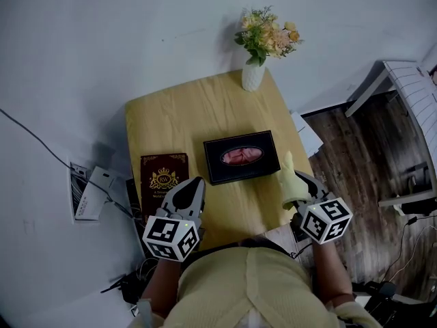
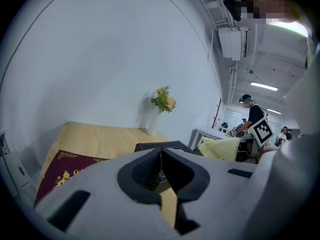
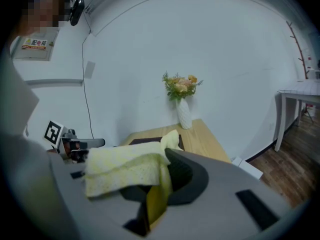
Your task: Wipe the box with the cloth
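Observation:
A black box with a pink oval opening on top lies near the middle of the wooden table. In the left gripper view the box shows just beyond the jaws. My left gripper hovers at the table's near edge, left of the box, its jaws shut with nothing between them. My right gripper is at the near right corner of the table, shut on a pale yellow cloth. That cloth drapes over the left jaw in the right gripper view.
A dark red book with gold print lies left of the box. A white vase of flowers stands at the table's far edge. Cables and a power strip lie on the floor at left. A white desk stands at right.

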